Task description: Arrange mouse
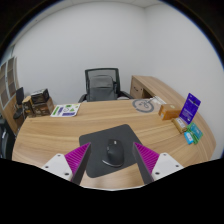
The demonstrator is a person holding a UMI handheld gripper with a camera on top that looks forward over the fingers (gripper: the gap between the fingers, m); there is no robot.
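Mouse (113,152) centred on mat (100,140), lower middle of frame; jaws spread around it, not pinching; grasp pending.

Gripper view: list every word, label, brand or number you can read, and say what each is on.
No text can be read.
Purple box on the desk: print too small to read.
Booklet beyond the mouse pad: print blurred.
Mouse, between the open gripper fingers: no visible mark.
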